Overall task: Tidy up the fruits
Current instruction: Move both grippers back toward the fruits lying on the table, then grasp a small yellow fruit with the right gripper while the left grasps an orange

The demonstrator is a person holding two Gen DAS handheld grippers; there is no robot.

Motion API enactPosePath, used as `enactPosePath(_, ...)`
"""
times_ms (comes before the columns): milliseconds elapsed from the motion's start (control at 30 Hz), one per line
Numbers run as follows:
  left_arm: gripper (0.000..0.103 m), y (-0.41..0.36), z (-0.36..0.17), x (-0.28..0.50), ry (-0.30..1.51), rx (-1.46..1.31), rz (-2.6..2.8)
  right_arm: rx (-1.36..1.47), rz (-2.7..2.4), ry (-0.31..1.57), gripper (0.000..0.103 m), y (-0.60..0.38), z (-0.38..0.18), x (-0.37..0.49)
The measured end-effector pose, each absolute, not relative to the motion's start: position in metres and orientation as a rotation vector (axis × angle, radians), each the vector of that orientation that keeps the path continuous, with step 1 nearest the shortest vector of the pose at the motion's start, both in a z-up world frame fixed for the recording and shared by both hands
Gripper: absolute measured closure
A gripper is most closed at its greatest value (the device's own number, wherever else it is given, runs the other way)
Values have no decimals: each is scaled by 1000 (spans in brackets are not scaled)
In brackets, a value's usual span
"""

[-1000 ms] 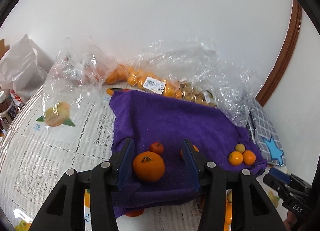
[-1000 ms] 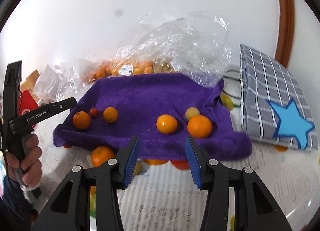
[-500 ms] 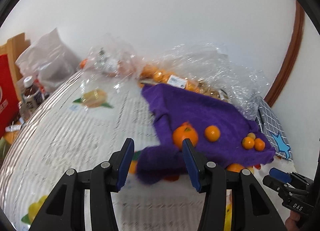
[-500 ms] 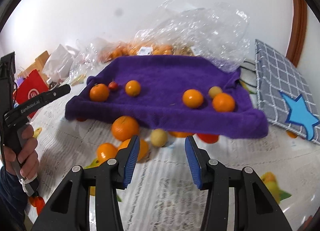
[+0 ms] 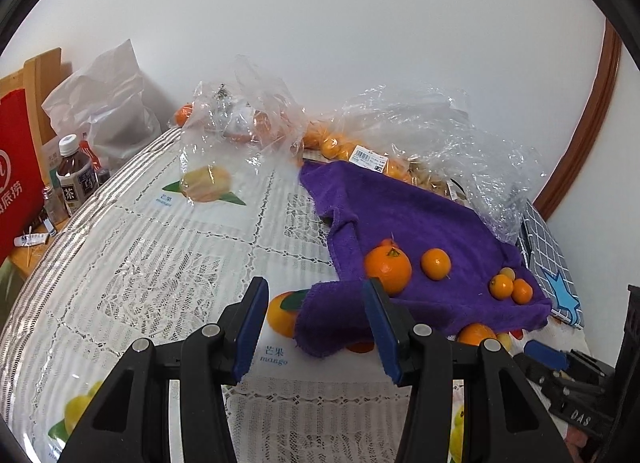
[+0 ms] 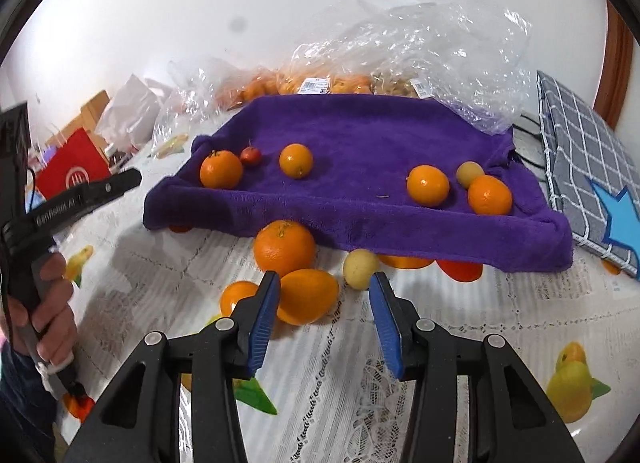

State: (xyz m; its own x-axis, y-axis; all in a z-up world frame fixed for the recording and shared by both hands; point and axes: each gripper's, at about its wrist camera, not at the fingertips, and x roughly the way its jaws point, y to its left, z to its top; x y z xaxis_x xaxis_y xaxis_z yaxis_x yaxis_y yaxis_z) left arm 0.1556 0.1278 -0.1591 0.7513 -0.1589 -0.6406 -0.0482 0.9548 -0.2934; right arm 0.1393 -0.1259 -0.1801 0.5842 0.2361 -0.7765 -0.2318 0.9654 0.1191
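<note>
A purple towel point(image 6: 360, 151) lies on the table with several oranges on it, among them a large one point(image 6: 221, 169) at its left, beside a small red fruit point(image 6: 251, 155). More oranges point(image 6: 285, 247) and a pale yellow fruit point(image 6: 360, 267) lie on the tablecloth at the towel's near edge. My right gripper point(image 6: 325, 315) is open and empty, just in front of an orange point(image 6: 308, 295). My left gripper point(image 5: 316, 323) is open and empty, over the towel's near left corner point(image 5: 332, 323). The large orange point(image 5: 387, 267) sits just beyond it.
Clear plastic bags with more oranges point(image 5: 340, 147) lie behind the towel by the wall. A grey checked cloth with a blue star point(image 6: 592, 167) lies at the right. A bottle point(image 5: 74, 179) and a red bag point(image 5: 16, 175) stand past the table's left edge.
Both grippers have pulled back from the towel and stayed open. The left one swung left, away from the large orange. More loose fruit in front of the towel has come into the right view.
</note>
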Motion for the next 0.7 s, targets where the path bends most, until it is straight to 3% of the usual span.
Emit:
enactPosePath(133, 55, 128, -158, 155, 720, -311, -76, 26, 242, 889, 59, -136, -176, 146)
enactPosePath(267, 55, 125, -158, 155, 724, -306, -84, 33, 205, 921, 68, -141, -182, 161)
enactPosePath(500, 55, 125, -158, 155, 727, -309, -92, 19, 213, 957, 68, -135, -195, 173)
enactPosePath(600, 55, 125, -158, 156, 728, -306, -90, 17, 217, 967, 81, -134, -196, 176)
enactPosePath(700, 55, 124, -159, 156, 732, -303, -92, -4, 206, 960, 80, -134, -197, 174)
